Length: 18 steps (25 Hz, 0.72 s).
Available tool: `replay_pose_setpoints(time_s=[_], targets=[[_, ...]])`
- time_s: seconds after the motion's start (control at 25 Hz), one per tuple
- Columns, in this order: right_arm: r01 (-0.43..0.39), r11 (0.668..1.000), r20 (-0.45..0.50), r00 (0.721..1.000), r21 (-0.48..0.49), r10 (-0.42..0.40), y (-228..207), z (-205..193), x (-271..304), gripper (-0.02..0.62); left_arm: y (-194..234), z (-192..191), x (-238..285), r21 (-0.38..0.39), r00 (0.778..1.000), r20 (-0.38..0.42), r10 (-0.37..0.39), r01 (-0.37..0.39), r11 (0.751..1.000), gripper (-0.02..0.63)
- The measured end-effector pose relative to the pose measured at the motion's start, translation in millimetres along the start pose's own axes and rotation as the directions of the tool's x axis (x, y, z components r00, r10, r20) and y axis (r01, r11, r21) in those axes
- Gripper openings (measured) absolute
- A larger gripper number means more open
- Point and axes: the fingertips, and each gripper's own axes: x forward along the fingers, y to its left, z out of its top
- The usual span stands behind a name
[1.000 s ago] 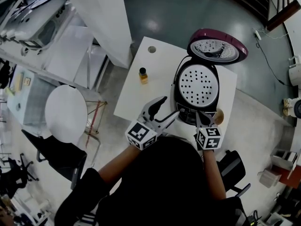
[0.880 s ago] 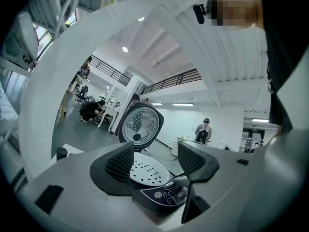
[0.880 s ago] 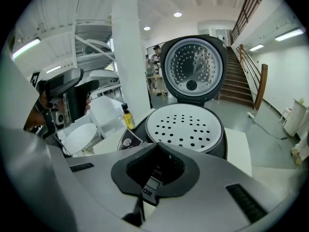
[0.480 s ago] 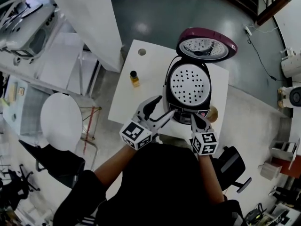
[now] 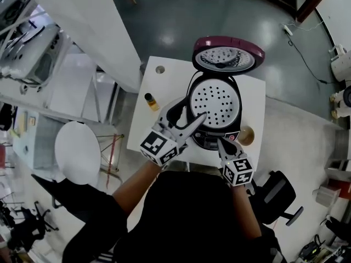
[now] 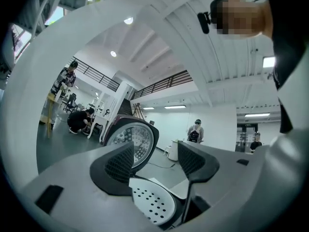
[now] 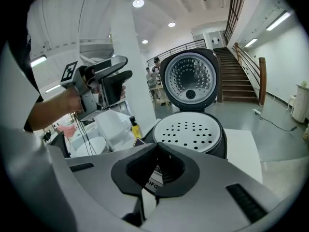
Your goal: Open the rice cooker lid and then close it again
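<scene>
A dark rice cooker [image 5: 215,114] stands on a white table [image 5: 164,89]. Its maroon-edged lid [image 5: 227,55] is swung fully up behind it, and a white perforated tray [image 5: 215,98] fills the pot's mouth. The left hand-held gripper [image 5: 189,113] hovers at the cooker's left side, jaws apart with nothing between them. The right hand-held gripper [image 5: 219,141] points at the front panel, jaws pressed together and empty (they cut off the print there). A small yellow bottle [image 5: 151,102] stands to the left of the cooker and a round wooden disc [image 5: 245,135] to the right. The floor [image 5: 181,21] is glossy grey, with a staircase [image 7: 241,76] beyond.
</scene>
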Motion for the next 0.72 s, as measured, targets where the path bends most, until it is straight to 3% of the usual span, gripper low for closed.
replay_pose_setpoints(time_s=[0.72], targets=[[-0.086, 0.996, 0.006, 0.996, 0.026, 0.086, -27.9, 31.2, 25.3, 0.000, 48.8, 82.3, 74.8, 0.107, 0.998, 0.057, 0.039, -0.045, 0.993, 0.261]])
